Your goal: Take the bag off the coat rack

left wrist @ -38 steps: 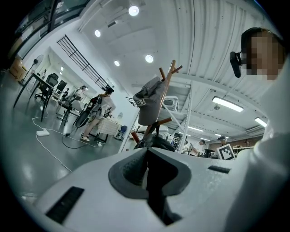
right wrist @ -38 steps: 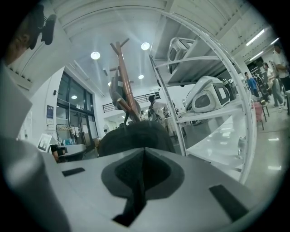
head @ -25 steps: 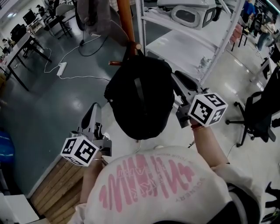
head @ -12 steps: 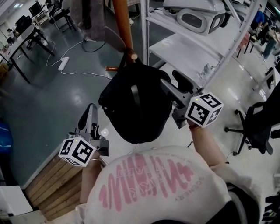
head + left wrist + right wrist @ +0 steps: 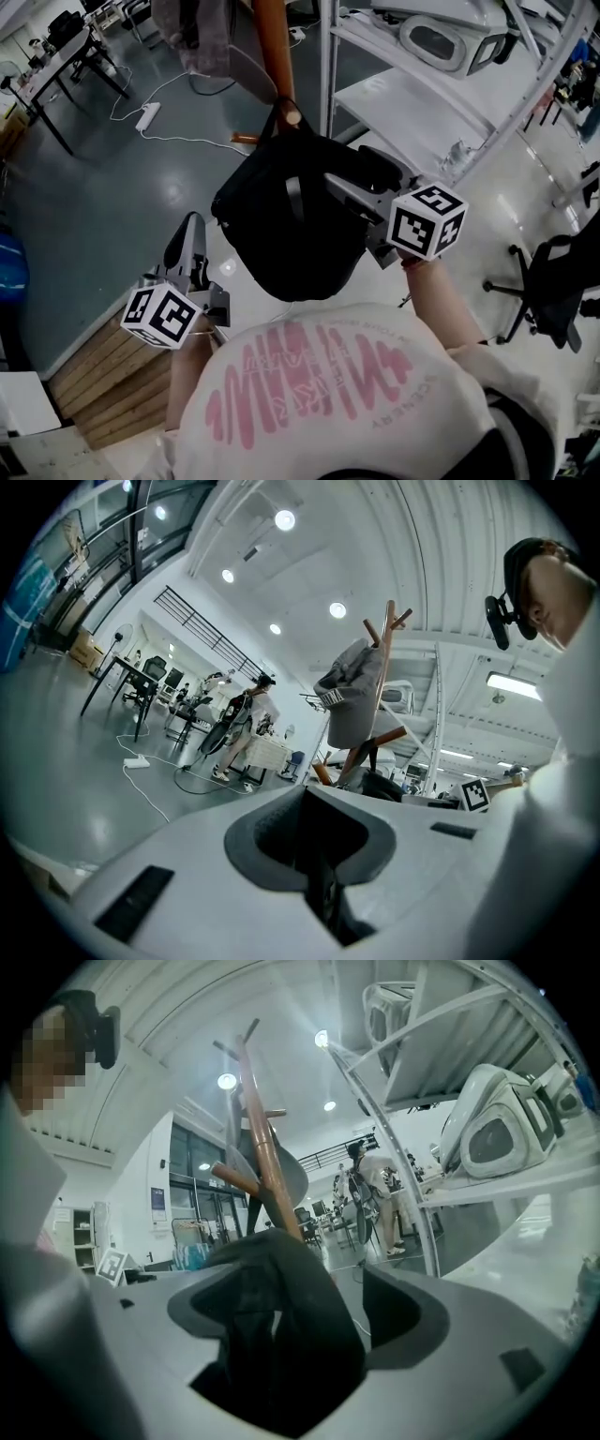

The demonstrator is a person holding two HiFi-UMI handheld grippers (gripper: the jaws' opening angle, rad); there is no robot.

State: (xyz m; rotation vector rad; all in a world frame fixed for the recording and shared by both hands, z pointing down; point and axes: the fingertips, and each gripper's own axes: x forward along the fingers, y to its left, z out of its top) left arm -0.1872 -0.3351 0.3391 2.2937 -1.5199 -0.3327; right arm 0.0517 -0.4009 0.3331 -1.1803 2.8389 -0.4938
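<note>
Bag [image 5: 281,225]: black, hanging from rack [image 5: 274,47]; its fabric is lying between the right gripper [image 5: 352,175] fingers, which have just been opening wide, apparently not pressing it. Left gripper [image 5: 190,225]: fingers sitting fully together, holding nothing, left of bag.

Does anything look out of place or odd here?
Nothing spilled or broken. The black bag hangs from a coat rack peg. Only a white power strip and its cable sprawl loose across the floor.

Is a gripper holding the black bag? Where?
No. The right gripper has just been opening its jaws; they stand wide around the black bag without pinching it. The left gripper is shut, empty.
</note>
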